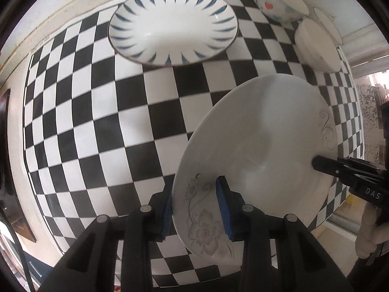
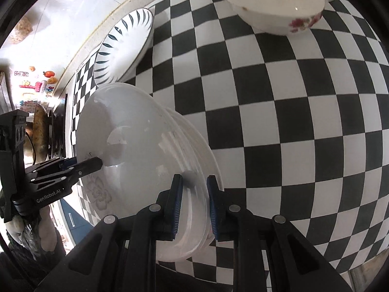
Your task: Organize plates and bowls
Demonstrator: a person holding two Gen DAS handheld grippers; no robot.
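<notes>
Plates (image 2: 145,150), glossy white and stacked, sat pinched between both grippers: left gripper (image 1: 194,204) on the flowered rim, right gripper (image 2: 194,202) opposite, above checkered cloth (image 1: 97,121).

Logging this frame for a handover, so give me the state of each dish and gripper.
White floral plate: lifted, tilted, gripped at both rims.
Left gripper: shut on its rim.
Right gripper: shut on the opposite rim.
Blue-leaf plate: flat on the checkered cloth.
Rose-print bowl: upright, empty.
Dotted bowl: upright.
</notes>
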